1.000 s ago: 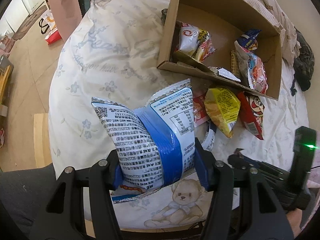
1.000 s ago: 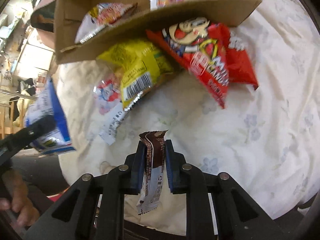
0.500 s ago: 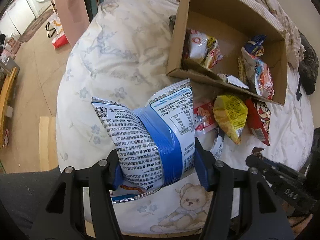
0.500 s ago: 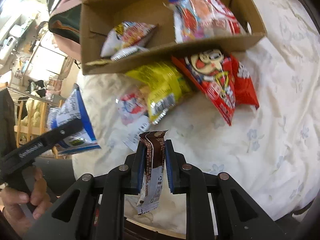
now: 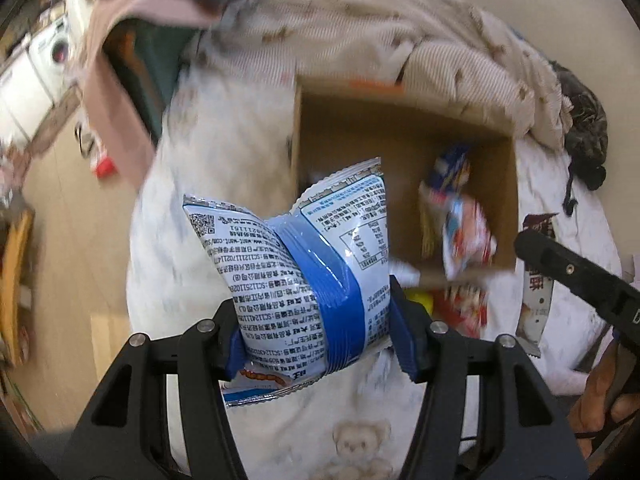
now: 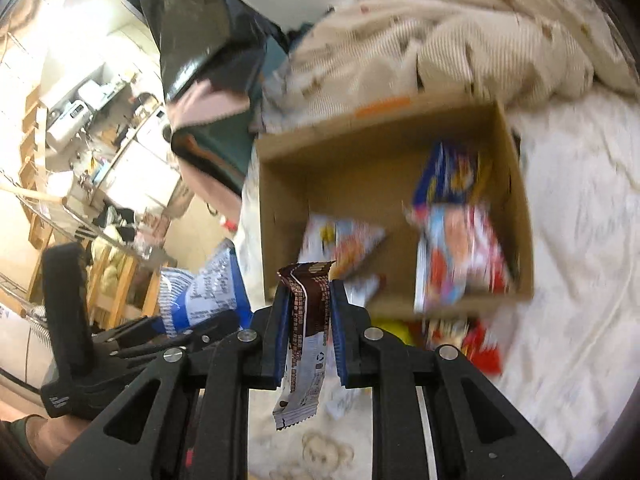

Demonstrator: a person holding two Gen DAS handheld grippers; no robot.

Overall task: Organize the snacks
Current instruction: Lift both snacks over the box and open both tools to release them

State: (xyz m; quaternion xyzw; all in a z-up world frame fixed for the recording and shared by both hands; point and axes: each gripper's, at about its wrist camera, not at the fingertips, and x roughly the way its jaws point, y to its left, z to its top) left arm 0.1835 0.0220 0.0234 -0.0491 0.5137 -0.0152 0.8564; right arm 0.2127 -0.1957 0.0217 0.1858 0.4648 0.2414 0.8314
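My left gripper (image 5: 316,340) is shut on a puffy blue and white snack bag (image 5: 304,264), held above the bed just left of the cardboard box (image 5: 404,120). My right gripper (image 6: 308,324) is shut on a thin brown and white snack bar (image 6: 306,328), held in front of the box's (image 6: 280,200) near left corner. The same bar (image 5: 538,280) and the right gripper's arm show at the right of the left wrist view. The blue bag (image 6: 204,292) appears at the left of the right wrist view. Several packets (image 6: 460,256) lie inside the box.
Red and yellow packets (image 6: 476,340) lie on the white printed quilt (image 6: 576,240) in front of the box. A beige striped blanket (image 5: 400,40) is heaped behind it. Dark clothing (image 5: 584,132) sits at the right bed edge. Floor and furniture lie beyond the bed's left side.
Both grippers have risen and tilted up, each keeping its snack. The box now sits lower in both views, its inside more open to sight. Both views are motion-blurred.
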